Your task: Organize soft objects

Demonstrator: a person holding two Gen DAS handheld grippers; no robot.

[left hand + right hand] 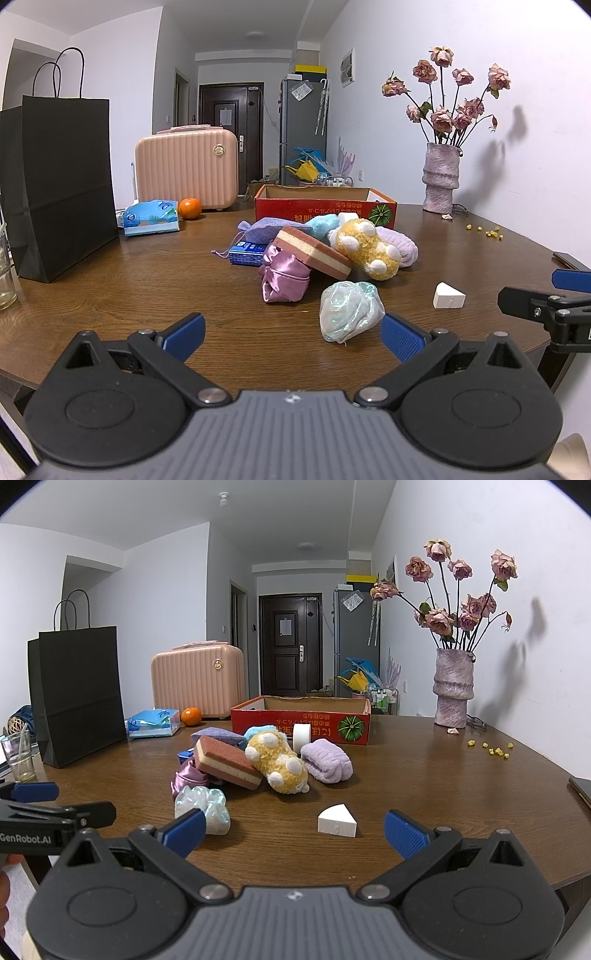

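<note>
A pile of soft things lies mid-table before a red cardboard box (325, 206) (301, 716): a pink-and-cream sponge (314, 251) (227, 762), a yellow plush toy (365, 243) (280, 762), a lilac fluffy cloth (400, 243) (327, 760), a purple satin scrunchie (284, 277) (184, 779), a lilac pouch (266, 227). An iridescent scrunchie (347, 310) (207, 808) lies nearest. A white wedge sponge (448, 295) (337, 821) lies apart. My left gripper (291, 334) is open, empty, just short of the iridescent scrunchie. My right gripper (293, 825) is open, empty, facing the wedge.
A black paper bag (62, 184) (79, 694) stands at the left, with a glass (18, 755) by it. A pink case (186, 170), tissue pack (151, 218) and orange (190, 208) sit behind. A vase of dried roses (441, 177) (453, 686) stands at the right.
</note>
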